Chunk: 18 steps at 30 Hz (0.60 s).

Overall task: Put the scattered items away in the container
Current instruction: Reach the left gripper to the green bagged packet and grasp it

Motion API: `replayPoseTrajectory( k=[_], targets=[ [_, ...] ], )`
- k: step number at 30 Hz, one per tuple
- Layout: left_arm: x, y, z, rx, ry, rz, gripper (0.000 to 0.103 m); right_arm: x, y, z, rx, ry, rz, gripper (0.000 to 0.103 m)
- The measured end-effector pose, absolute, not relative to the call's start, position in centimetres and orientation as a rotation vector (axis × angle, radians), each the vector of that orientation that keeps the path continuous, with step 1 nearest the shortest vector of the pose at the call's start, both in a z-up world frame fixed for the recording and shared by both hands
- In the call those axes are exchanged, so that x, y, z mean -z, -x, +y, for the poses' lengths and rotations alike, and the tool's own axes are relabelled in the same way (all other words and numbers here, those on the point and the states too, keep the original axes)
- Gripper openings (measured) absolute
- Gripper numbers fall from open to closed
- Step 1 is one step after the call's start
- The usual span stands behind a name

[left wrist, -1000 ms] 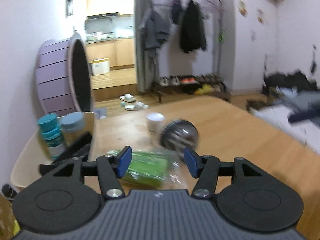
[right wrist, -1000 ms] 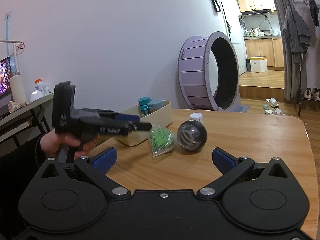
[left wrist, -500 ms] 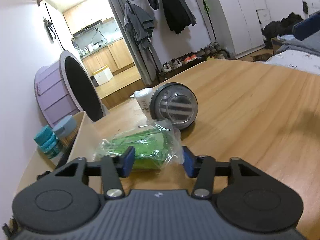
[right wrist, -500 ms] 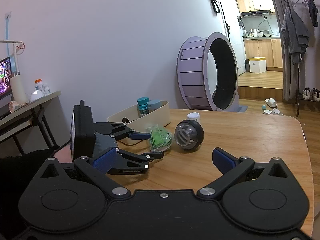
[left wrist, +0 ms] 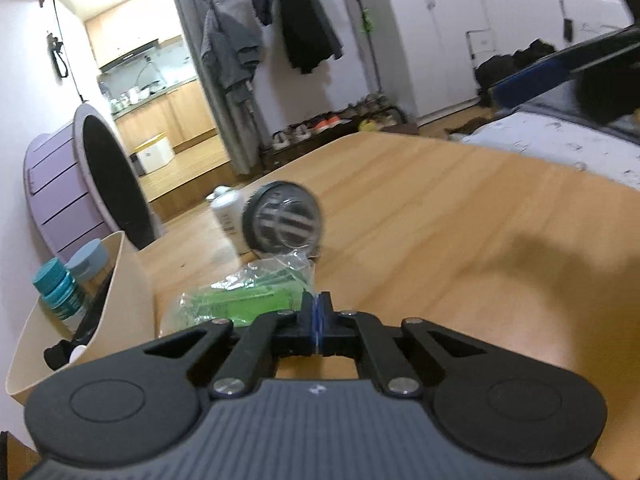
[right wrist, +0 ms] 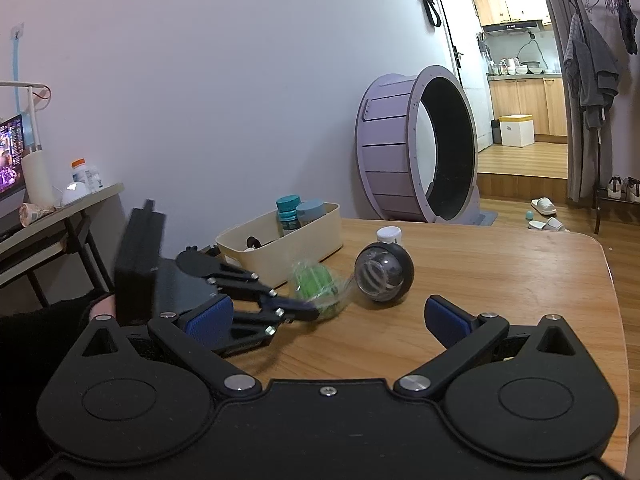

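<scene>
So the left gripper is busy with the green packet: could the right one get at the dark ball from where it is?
Probably yes. The right gripper is open, and bare table lies between it and the dark ball; the left gripper works off to the side.

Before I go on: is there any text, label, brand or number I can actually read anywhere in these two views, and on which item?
None can be read.
Green packet: print too blurred.
White bottle: label print too blurred.
Teal-capped bottle in the cream bin: label too small.
Orange-capped bottle on the side desk: label too small.
Monitor: screen content too small.
Left gripper, shut on the packet's plastic edge: no marking visible.
</scene>
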<state>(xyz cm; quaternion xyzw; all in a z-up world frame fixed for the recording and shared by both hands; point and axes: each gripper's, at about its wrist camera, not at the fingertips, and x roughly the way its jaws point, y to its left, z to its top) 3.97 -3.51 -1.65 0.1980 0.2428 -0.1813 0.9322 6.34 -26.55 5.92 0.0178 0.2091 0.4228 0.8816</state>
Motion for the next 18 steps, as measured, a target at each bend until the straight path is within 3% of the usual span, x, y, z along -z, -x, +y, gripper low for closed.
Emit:
replayPoseTrajectory(
  k=[5, 15, 18],
  targets=[
    [0.6, -2.4, -3.6, 0.485, -0.316, 0.517, 0.002, -6.1, -6.2, -26.6, -0.877, -0.042, 0.430, 0.103],
    [-0.6, -4.0, -1.1, 0.460, -0.129, 0.531, 0.015, -6.1, -6.3, -26.5, -0.872, -0.040, 0.429, 0.103],
    [0.0, -5.4, 0.5, 0.364, -0.062, 0.563, 0.030, -6.1, -6.3, -26.6, -0.870, -0.042, 0.431, 0.103]
  ],
)
